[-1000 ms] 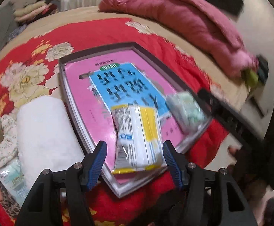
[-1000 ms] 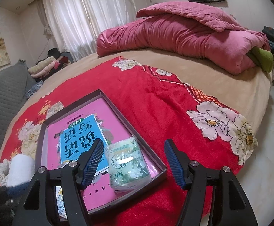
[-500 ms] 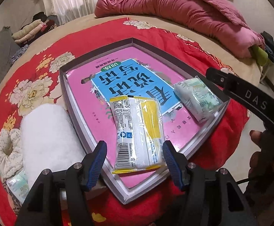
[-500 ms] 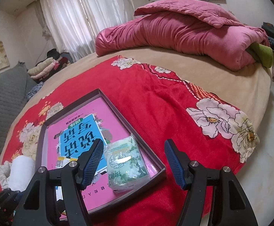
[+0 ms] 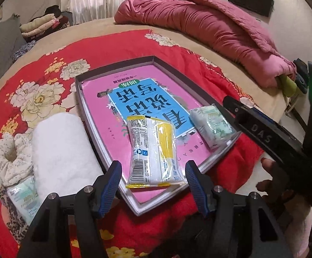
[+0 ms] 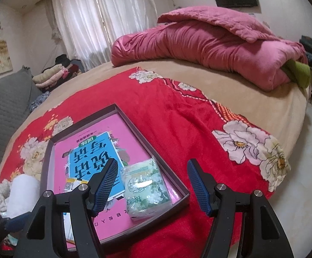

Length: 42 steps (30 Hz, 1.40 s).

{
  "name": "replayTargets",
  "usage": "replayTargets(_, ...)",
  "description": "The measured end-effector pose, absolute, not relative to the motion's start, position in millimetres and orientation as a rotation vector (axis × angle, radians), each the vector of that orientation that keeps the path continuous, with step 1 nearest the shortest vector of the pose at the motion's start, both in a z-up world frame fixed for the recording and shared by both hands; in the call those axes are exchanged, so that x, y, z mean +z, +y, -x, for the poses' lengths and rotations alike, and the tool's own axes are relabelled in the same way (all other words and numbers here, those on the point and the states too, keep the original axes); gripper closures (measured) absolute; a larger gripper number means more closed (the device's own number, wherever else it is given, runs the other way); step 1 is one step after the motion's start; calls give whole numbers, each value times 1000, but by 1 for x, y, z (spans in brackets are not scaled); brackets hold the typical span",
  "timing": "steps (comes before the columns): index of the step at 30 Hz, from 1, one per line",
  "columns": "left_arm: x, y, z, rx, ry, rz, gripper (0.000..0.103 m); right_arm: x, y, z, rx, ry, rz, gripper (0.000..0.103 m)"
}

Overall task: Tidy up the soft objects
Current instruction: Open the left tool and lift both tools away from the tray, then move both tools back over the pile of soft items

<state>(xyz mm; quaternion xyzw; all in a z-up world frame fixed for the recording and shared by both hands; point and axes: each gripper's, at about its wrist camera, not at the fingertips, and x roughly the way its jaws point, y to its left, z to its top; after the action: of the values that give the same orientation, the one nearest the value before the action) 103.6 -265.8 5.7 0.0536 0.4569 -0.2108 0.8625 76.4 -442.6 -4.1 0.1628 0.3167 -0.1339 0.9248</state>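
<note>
Left wrist view had the left gripper (image 5: 153,178) spread wide and empty over the yellow-and-white plastic packet (image 5: 154,152) in the shallow dark-rimmed pink tray (image 5: 115,68), the green tissue pack (image 6: 145,190) lay beyond between the right gripper's (image 6: 152,185) parted fingers, white rolled towel (image 5: 59,150) beside the tray.
</note>
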Motion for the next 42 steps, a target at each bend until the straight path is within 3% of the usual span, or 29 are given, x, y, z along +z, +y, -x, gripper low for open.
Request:
replayTargets(4,14,-258,-98,-438,939,-94,42,4,-436,-69,-283,638,-309,33)
replayTargets(7,19,-251,-93,-436,930,-75,42,11,-428,-63,-282,627,-281,27)
replayTargets(42,43,-153,-35,-374,833,71,42,77,-324,-5,-196,541,-52,26)
